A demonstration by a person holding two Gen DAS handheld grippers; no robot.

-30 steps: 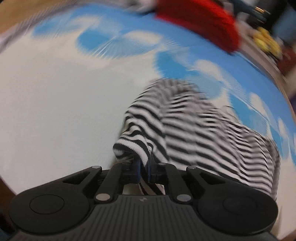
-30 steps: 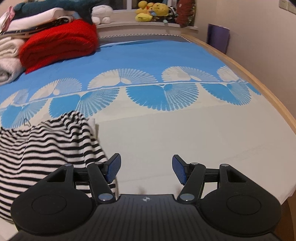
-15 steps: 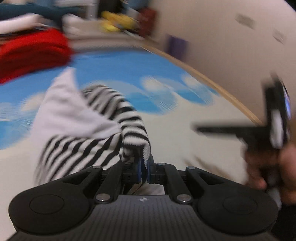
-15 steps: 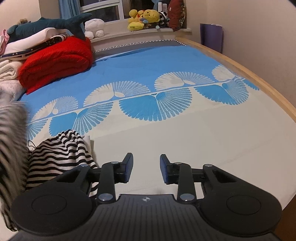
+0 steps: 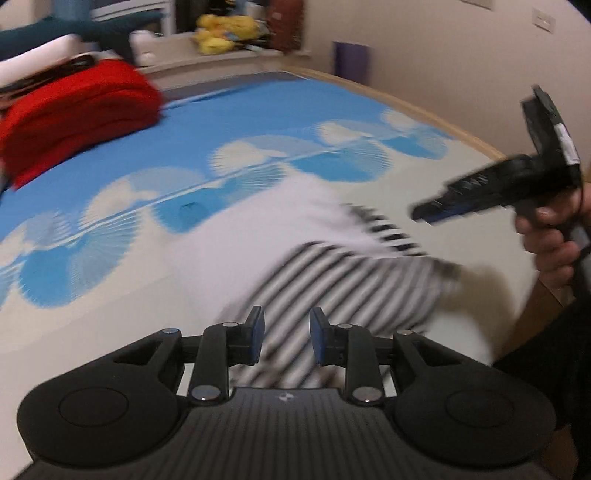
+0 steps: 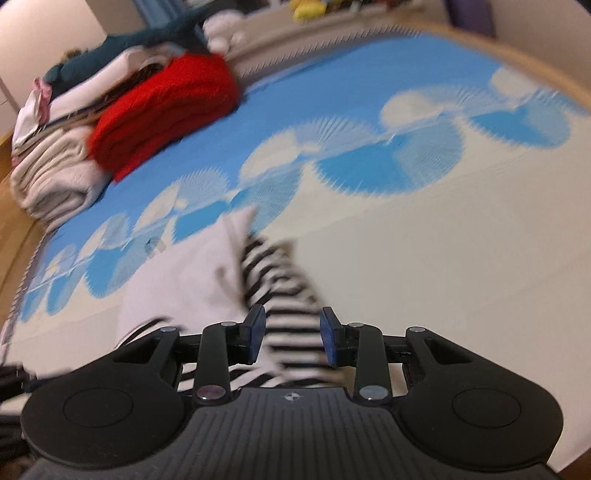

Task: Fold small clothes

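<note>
A black-and-white striped garment (image 5: 332, 284) lies crumpled on the bed sheet (image 5: 110, 306), its white inside (image 5: 280, 218) turned up at the far side. My left gripper (image 5: 286, 339) hangs just above its near part. The jaws are opening and the pads press on nothing; the stripes show through the gap. In the left wrist view my right gripper (image 5: 480, 195) comes in from the right, held by a hand (image 5: 550, 236). In its own view the right gripper (image 6: 291, 339) stands partly open over the striped cloth (image 6: 284, 302), which shows between its fingers.
A folded red blanket (image 6: 162, 107) and a pile of pale folded linens (image 6: 55, 177) sit at the far left of the bed. Plush toys (image 5: 218, 33) line the sill behind. The wooden bed rim (image 5: 424, 114) curves along the right. A dark sleeve (image 5: 546, 369) is at the near right.
The left gripper swung right with the garment's edge pinched, then parted its jaws and let it go. The right gripper narrowed and turned left over the garment.
</note>
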